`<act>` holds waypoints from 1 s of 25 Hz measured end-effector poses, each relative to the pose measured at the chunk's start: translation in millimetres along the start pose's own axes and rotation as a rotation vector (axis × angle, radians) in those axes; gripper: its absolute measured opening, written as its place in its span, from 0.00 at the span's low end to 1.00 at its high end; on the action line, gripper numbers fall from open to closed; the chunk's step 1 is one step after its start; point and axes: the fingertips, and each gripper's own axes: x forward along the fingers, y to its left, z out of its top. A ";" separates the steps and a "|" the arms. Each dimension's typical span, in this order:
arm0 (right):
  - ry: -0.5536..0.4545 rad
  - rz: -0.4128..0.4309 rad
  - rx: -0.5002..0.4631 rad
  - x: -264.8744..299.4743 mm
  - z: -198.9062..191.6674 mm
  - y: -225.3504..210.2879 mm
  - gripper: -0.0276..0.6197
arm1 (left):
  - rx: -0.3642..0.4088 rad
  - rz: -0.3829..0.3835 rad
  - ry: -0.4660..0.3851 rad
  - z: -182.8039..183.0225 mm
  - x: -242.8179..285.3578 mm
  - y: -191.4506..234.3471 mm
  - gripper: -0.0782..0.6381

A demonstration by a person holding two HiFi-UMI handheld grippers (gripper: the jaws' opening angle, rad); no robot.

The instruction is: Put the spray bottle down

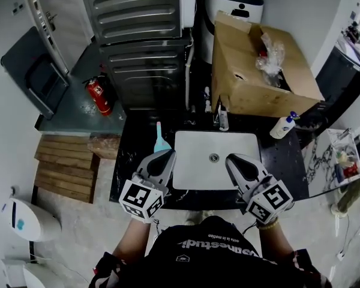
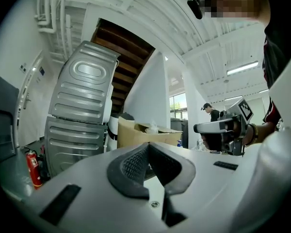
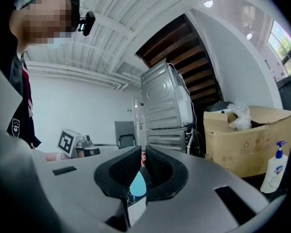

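A teal spray bottle [image 1: 160,141] stands on the black counter [image 1: 127,167] just left of the white sink [image 1: 195,173]. No gripper touches it. My left gripper [image 1: 168,155] hovers close in front of it at the sink's left edge, shut and empty, its pads [image 2: 136,161] meeting at the tips. My right gripper [image 1: 231,159] hangs over the sink's right side with its jaws all but together and nothing held. In the right gripper view the teal bottle [image 3: 138,182] shows far off through the slit of the right gripper [image 3: 141,151].
A white bottle with a blue head [image 1: 283,126] stands on the counter right of the sink, beside an open cardboard box [image 1: 258,71]. Stacked grey washing machines [image 1: 144,47] rise behind the counter. A red fire extinguisher [image 1: 99,96] and wooden pallets [image 1: 66,167] lie to the left.
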 end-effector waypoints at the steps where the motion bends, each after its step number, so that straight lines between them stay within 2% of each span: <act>1: -0.001 0.003 -0.011 -1.2 1.2 2.0 0.11 | 0.006 0.004 -0.004 1.3 -0.7 -2.5 0.13; 5: -0.005 0.004 -0.005 -8.5 -2.4 4.1 0.11 | 0.030 0.009 0.005 -4.8 -3.5 -8.3 0.13; 10: 0.008 0.000 0.007 -16.6 -8.7 4.6 0.11 | 0.016 0.008 0.016 -9.7 -7.2 -11.5 0.13; 14: 0.022 0.003 0.007 -18.4 -13.9 6.1 0.11 | -0.038 -0.005 -0.003 -8.5 -10.7 -12.1 0.13; 25: 0.018 0.042 -0.017 -16.5 -9.1 17.3 0.11 | -0.034 0.012 0.000 -11.9 -17.4 -11.7 0.13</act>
